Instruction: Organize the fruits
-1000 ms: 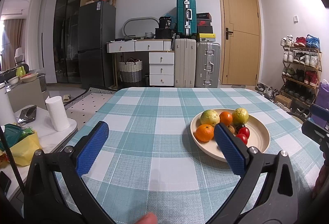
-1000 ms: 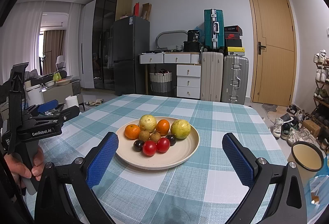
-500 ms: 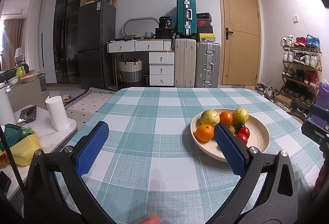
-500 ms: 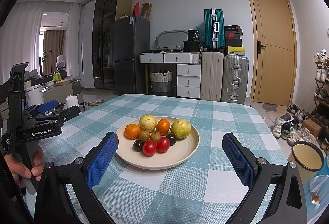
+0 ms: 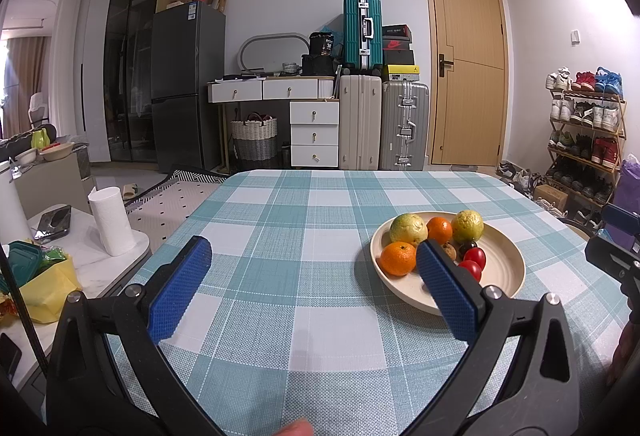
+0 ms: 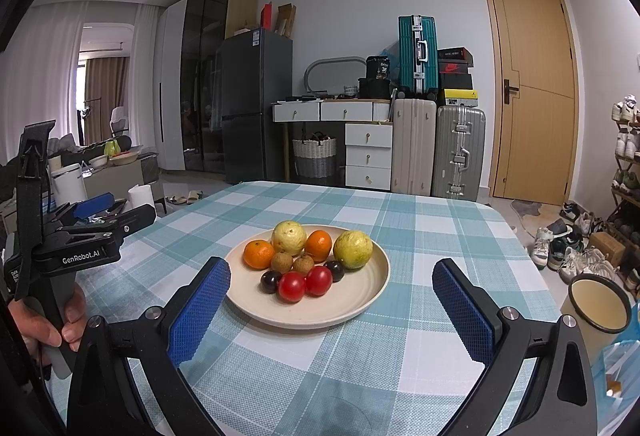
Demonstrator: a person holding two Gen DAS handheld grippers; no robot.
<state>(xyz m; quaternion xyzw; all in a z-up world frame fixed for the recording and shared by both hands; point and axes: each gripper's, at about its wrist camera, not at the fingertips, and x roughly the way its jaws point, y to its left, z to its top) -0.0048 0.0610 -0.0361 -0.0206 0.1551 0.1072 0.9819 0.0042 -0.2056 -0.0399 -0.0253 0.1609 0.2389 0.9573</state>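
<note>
A cream plate (image 6: 360, 300) sits on the checked table and holds two oranges (image 6: 258, 254), two yellow-green guavas (image 6: 353, 249), two red tomatoes (image 6: 292, 286), two brown longans (image 6: 282, 262) and two dark plums (image 6: 270, 280). My right gripper (image 6: 332, 312) is open and empty, just in front of the plate. My left gripper (image 5: 316, 288) is open and empty, to the left of the plate (image 5: 500, 268); its right finger (image 5: 444, 288) covers part of the plate. The left gripper also shows in the right wrist view (image 6: 96, 224) at the far left.
The teal checked tablecloth (image 5: 304, 232) covers the table. A mug (image 6: 598, 306) stands off the table's right edge. A side table with a paper roll (image 5: 110, 220) and yellow bag lies to the left. Suitcases, drawers and a shoe rack stand behind.
</note>
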